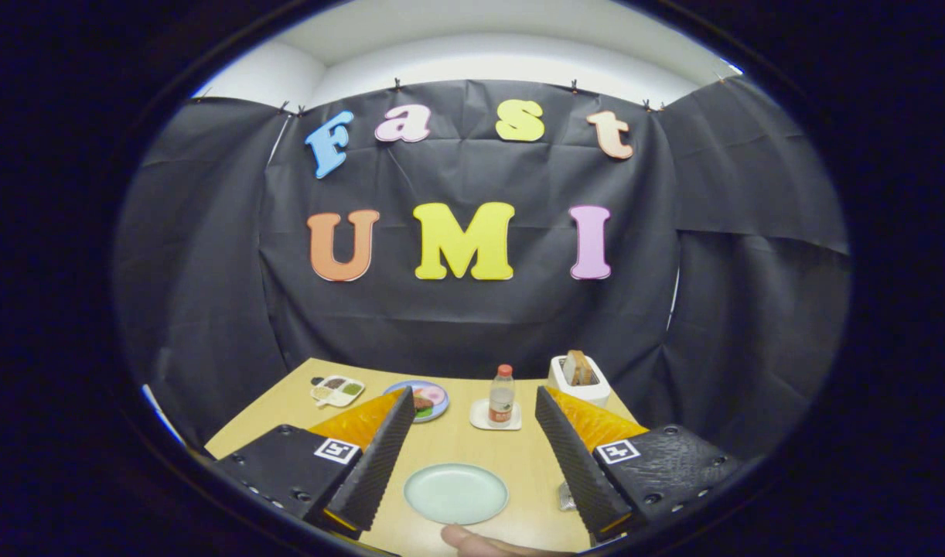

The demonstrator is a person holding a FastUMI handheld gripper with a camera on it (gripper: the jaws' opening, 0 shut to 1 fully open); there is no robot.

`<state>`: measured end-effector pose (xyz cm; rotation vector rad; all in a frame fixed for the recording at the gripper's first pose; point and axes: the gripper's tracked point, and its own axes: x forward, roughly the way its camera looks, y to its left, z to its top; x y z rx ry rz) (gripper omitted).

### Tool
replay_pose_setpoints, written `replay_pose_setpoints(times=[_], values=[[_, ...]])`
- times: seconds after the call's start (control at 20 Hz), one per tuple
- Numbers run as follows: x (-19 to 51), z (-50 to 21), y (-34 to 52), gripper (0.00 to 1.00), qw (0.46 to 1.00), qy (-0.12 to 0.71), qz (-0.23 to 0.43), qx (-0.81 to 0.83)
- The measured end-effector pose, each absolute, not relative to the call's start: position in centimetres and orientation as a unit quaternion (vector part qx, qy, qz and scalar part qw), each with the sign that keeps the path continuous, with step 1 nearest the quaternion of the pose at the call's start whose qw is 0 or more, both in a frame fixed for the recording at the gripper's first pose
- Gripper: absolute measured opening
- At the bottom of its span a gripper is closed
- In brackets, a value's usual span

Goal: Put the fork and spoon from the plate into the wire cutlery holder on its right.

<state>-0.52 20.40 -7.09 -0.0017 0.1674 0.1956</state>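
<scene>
One pale green plate (455, 493) is seen on the wooden table (519, 464), lying between the two fingers of the gripper (472, 433) and slightly below their tips; no cutlery can be made out on its surface. The wire cutlery holder (567, 495) is glimpsed just right of the plate, largely hidden behind the right finger, so its contents cannot be told. The gripper is held above the table, tilted downward toward the near edge, with its fingers spread wide and nothing held or touched between them. A fingertip (480, 541) of a person is cut off at the near edge of the table, just in front of the plate. Beyond the plate, a small bottle with a red cap (502, 394) is stood on a white coaster (494, 418). To its left, a plate of food (430, 398) is partly covered by the left finger, and a divided white dish (337, 391) lies further left. A white toaster holding bread (579, 379) is placed at the far right.
</scene>
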Motion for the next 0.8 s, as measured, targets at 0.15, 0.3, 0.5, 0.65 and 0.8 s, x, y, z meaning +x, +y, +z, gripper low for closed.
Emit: replay_pose_setpoints(times=[0.15,0.3,0.5,0.65,0.8], values=[[-1.3,-5.5,21.6,0.95,0.993,0.065,0.099,-0.011],[-1.7,-5.1,21.7,0.96,0.995,0.060,0.080,0.000],[-2.3,-5.4,23.6,0.96,0.994,0.059,0.087,0.004],[-2.8,-5.3,24.6,0.96,0.993,0.057,0.100,-0.001],[-2.9,-5.2,25.0,0.96,0.993,0.053,0.105,-0.013]])
